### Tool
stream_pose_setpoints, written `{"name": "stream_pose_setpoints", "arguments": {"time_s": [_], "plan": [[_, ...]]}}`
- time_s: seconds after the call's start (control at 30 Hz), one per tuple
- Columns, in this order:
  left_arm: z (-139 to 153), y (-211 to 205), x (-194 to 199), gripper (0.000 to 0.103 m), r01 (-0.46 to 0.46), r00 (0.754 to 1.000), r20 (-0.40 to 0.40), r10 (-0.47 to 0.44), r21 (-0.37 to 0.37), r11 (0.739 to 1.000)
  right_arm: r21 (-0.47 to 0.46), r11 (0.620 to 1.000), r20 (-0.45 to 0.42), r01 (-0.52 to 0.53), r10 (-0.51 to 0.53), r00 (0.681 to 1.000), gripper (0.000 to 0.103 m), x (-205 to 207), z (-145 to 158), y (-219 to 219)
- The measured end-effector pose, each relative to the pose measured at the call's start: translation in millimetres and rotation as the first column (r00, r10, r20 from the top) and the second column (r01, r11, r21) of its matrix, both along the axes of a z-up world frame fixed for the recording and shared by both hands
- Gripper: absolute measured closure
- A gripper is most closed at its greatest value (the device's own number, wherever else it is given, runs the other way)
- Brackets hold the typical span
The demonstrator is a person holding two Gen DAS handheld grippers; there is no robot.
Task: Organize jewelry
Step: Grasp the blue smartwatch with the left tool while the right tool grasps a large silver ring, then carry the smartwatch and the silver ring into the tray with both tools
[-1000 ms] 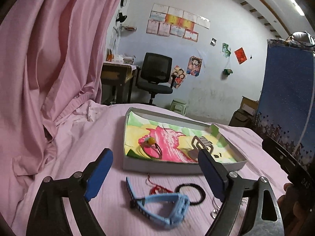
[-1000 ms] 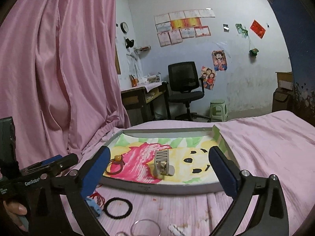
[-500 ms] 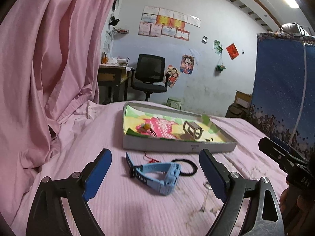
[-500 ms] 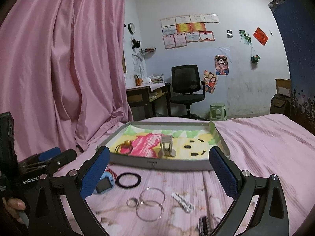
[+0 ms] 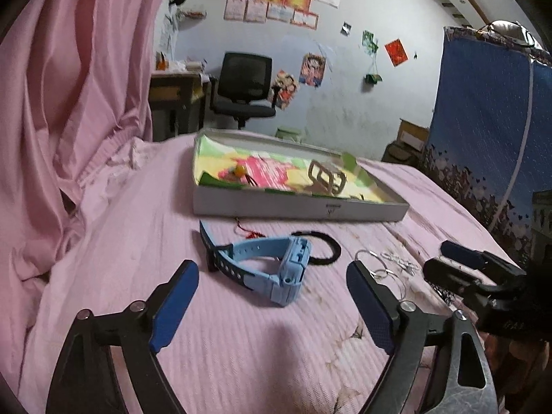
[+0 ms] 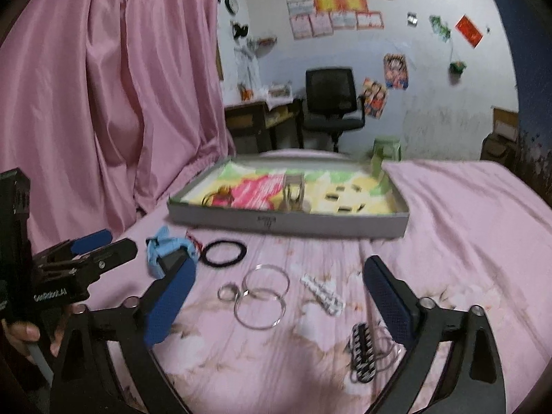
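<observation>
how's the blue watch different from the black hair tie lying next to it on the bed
The blue watch is pale blue and chunky, with a boxy case and a strap; the black hair tie is a thin, plain black loop. The watch rests on its side with its strap arching up off the pink bedspread, while the hair tie lies flat. Both sit loose on the bedspread in front of the tray, not yet in it.

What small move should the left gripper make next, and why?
Probably ease the left gripper forward and down around the light blue watch. The watch lies on the pink sheet just ahead of the closing jaws, not yet between them, while the tray behind already holds sorted pieces.
</observation>
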State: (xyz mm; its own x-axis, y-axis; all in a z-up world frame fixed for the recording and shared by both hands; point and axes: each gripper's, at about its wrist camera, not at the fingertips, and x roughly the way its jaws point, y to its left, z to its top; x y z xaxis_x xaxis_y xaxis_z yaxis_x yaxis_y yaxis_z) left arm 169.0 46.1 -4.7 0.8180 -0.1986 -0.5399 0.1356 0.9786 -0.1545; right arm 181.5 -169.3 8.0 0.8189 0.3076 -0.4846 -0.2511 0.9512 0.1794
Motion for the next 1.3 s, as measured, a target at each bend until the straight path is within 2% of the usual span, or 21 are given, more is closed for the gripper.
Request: {"name": "stream_pose_setpoints", "arguments": {"time_s": [0.13, 0.2, 0.37, 0.43, 0.53, 0.67, 0.73, 0.8, 0.97, 1.3], "plan": [[-8.2, -0.3, 11.3, 0.026, 0.024, 0.997, -0.067, -0.025, -0.019, 1.0, -0.016, 0.998, -0.068, -0.058, 0.056, 0.996, 0.035, 5.4, -11.9, 8.0], [-12.2, -1.2, 15.6, 0.028, 0.03, 0.995, -0.096, -0.032, -0.027, 0.999, -0.022, 0.996, -0.103, -0.087, 0.085, 0.991, 0.038, 9.7, -17.2, 12.9], [-16.0, -2.5, 28.4, 0.032, 0.049, 0.988, -0.143, -0.054, -0.034, 0.998, -0.02, 0.993, -0.195, -0.115, 0.109, 0.975, 0.039, 24.0, -31.7, 18.7], [-16.0, -3.5, 34.0, 0.033, 0.056, 0.986, -0.155, -0.06, -0.028, 0.998, -0.011, 0.993, -0.235, -0.118, 0.112, 0.966, 0.044, 31.0, -38.4, 18.9], [-16.0, -6.6, 39.9, 0.035, 0.066, 0.984, -0.167, -0.067, -0.009, 0.998, 0.007, 0.992, -0.295, -0.124, 0.12, 0.948, 0.047, 42.6, -49.0, 19.7], [-17.7, -8.9, 46.0, 0.052, 0.071, 0.979, -0.19, -0.069, 0.001, 0.997, 0.007, 0.991, -0.308, -0.132, 0.128, 0.943, 0.049, 47.5, -53.1, 23.8], [-17.3, -9.2, 45.0, 0.056, 0.08, 0.979, -0.188, -0.079, -0.003, 0.997, 0.003, 0.99, -0.31, -0.138, 0.132, 0.942, 0.058, 48.0, -53.5, 26.1], [-17.1, -9.9, 44.1, 0.063, 0.09, 0.979, -0.185, -0.088, 0.0, 0.996, 0.002, 0.99, -0.31, -0.138, 0.132, 0.942, 0.063, 46.8, -52.6, 26.7], [-17.4, -12.8, 42.0, 0.075, 0.116, 0.977, -0.181, -0.114, 0.003, 0.993, 0.002, 0.991, -0.304, -0.137, 0.131, 0.943, 0.063, 46.0, -52.0, 25.5], [-16.0, -15.4, 25.3, 0.081, 0.108, 0.984, -0.145, -0.106, 0.005, 0.994, 0.022, 0.992, -0.284, -0.126, 0.127, 0.95, 0.063, 39.2, -50.0, 20.5]]}}
